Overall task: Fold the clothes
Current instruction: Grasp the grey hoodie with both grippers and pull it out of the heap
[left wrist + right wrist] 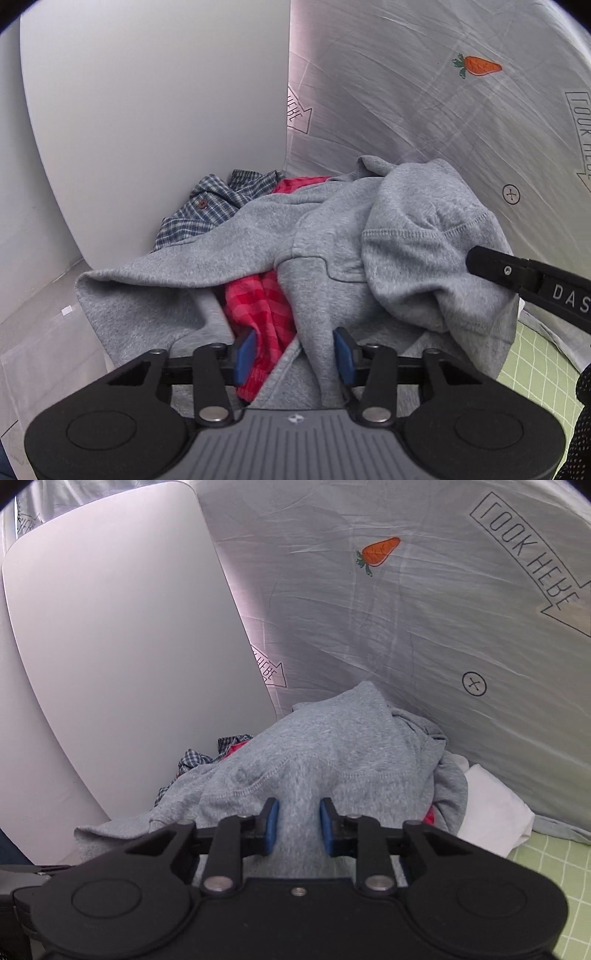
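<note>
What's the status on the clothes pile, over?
Left gripper open, straddling grey sweatshirt fold and red checked garment. Right gripper closed on sweatshirt ridge. Blue plaid shirt tangled underneath.

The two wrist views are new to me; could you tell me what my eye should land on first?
A rumpled grey sweatshirt dominates the middle, heaped over a red checked garment and a blue plaid shirt behind it to the left. The right gripper has a fold of the grey fabric between its blue pads, while the left gripper is open around the pile's near edge. Behind, a grey sheet carries a small orange carrot.
</note>
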{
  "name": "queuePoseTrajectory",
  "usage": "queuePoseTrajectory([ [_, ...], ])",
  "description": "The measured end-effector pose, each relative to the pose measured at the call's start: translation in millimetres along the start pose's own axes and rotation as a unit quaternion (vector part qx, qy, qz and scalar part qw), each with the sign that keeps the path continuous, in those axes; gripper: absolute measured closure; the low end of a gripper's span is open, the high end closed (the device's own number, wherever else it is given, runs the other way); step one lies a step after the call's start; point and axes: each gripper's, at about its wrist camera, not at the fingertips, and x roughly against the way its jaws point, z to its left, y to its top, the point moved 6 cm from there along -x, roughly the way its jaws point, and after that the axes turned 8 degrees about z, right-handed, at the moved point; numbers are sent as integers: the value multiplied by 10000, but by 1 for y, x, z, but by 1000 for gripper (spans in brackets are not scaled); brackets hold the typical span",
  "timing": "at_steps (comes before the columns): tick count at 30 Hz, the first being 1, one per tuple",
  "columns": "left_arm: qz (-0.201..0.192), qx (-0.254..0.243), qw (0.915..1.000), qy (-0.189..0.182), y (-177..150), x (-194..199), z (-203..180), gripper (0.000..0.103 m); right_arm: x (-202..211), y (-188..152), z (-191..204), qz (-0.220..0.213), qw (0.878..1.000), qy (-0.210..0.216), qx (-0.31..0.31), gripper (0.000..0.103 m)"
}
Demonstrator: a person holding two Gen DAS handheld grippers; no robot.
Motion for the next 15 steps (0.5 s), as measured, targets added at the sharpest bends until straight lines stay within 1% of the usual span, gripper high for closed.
queuePoseTrajectory([
  [2, -61, -80, 9999, 29, -3, 8, -4, 75, 10, -4, -5, -164, 9998, -112, 6, 94],
  [4, -141, -131, 9998, 48, -6, 17, -6, 89, 37, -19, -23, -251, 9987, -412, -150, 95],
  [6, -243, -105, 9996, -58, -9, 30, -7, 95, 67, -36, -43, -326, 9962, -734, -337, 97],
  [8, -296, -140, 9993, -183, -15, 44, -8, 95, 97, -54, -63, -401, 9922, -1054, -523, 98],
  [12, -419, -459, 9977, -280, -39, 74, -20, 98, 157, -89, -103, -549, 9800, -1690, -892, 100],
  [15, -249, -614, 9963, -549, -70, 90, -34, 99, 203, -115, -133, -658, 9672, -2160, -1165, 101],
])
